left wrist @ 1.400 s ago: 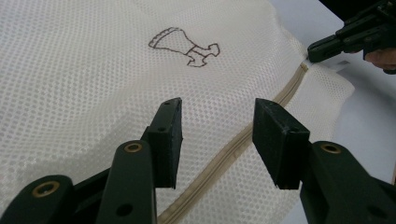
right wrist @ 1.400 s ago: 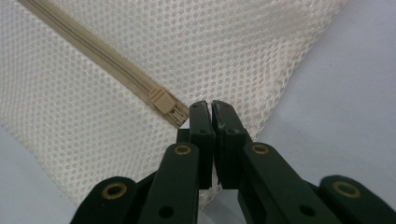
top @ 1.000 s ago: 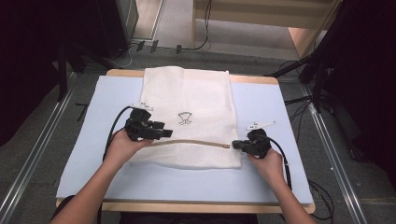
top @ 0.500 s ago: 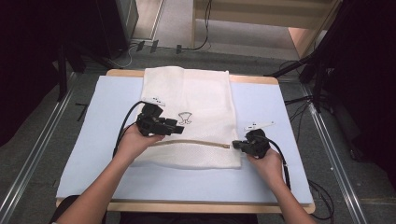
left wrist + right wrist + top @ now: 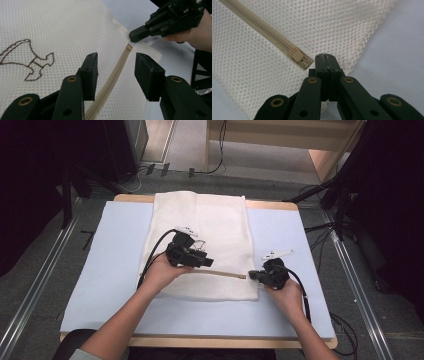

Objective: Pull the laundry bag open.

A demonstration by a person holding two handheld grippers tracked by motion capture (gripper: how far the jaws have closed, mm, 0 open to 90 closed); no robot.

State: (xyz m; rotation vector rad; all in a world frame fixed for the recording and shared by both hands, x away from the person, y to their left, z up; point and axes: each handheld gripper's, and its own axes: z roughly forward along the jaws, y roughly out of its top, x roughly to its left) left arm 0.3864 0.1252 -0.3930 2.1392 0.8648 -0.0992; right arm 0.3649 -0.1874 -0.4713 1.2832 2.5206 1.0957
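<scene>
1. White mesh is what we have in front of us: a bag (image 5: 200,245) lying flat down the middle of a pale blue mat (image 5: 100,270) on the table (image 5: 130,198), with a tan zipper (image 5: 225,273) running across near its close end.
2. We pick out a brown outline stitched into the mesh (image 5: 27,58) in the left gripper view, and a small tan slider (image 5: 297,54) at the zipper's end in the right gripper view.
3. Our left gripper (image 5: 202,262) hangs over the zipper with its jaws spread wide, the tan strip running between them; whether they touch the mesh we cannot tell.
4. Our right gripper (image 5: 253,275) sits at the bag's right edge, jaws pressed tight together just beside the slider. A scrap of something pale shows under them, but whether they pinch mesh we cannot make out.
5. From above, the left gripper covers part of the stitched mark, and the bag's far end runs to the table's far edge.
6. Compared with a second ago, our left hand (image 5: 162,270) has travelled right along the zipper, from the bag's left side to near its middle; the right gripper has stayed put.
</scene>
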